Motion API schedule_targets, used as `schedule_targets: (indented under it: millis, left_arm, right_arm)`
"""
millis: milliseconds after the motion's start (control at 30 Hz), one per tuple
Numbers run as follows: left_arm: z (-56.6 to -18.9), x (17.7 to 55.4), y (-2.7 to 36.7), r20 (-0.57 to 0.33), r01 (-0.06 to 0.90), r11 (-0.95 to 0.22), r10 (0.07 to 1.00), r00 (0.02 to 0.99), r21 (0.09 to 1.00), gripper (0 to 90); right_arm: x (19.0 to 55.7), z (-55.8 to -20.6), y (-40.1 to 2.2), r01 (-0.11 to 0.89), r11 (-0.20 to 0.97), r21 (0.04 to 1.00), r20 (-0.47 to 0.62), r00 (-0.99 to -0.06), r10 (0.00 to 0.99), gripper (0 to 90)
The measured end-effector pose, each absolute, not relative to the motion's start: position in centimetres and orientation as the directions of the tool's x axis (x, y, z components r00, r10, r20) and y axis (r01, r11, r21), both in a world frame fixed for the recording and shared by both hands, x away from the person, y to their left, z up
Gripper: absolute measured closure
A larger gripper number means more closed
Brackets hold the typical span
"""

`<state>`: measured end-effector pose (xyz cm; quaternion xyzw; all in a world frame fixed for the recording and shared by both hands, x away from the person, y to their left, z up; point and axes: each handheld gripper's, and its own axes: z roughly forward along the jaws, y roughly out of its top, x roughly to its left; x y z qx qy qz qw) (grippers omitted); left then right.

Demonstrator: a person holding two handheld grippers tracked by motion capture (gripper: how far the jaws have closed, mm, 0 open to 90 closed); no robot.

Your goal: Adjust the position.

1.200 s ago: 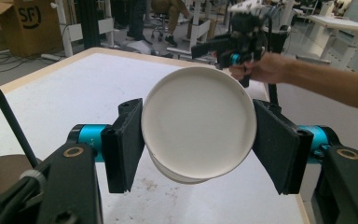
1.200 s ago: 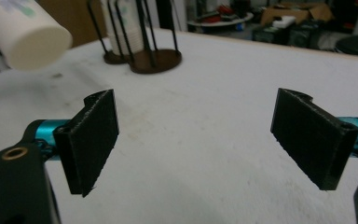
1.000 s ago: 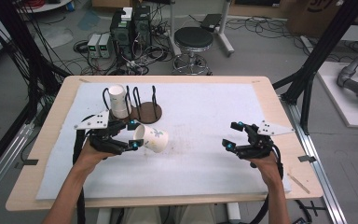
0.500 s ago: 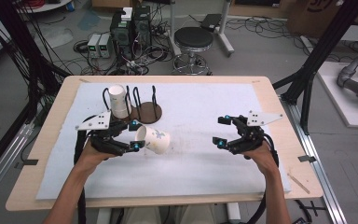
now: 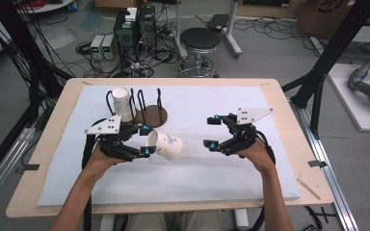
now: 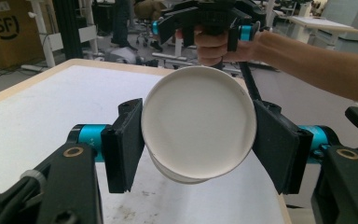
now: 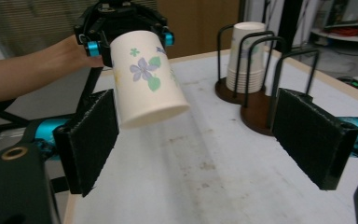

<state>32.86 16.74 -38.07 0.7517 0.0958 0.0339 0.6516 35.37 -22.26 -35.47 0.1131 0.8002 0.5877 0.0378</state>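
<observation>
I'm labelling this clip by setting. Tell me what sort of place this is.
Most likely a robotics lab or recording workshop. The table stands inside a black frame rig, computers with tangled cables sit on the floor behind it, and part of a grey robot arm lies on a bench at the right.

text: "SF" | on: cardboard box (image 6: 4,30) | place: floor beyond the table edge

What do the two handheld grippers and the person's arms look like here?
Both the left gripper and the right gripper are black, with cyan collars by the wide, flat black pads. Each has a grey three-cornered plate on top and a black cable trailing back. The forearms are bare, no sleeves or gloves.
</observation>
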Motion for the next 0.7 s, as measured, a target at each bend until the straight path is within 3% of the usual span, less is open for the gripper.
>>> schedule_targets:
  millis: [700]
  left_arm:
    - [-37.7, 32.6, 15.3, -0.060, 0.077, -0.129, 0.137, 0.989, 0.989, 36.7]
  right_arm:
    - [35.2, -36.5, -14.4, 0.104, 0.403, 0.909, 0.092, -0.995, 0.050, 15.4]
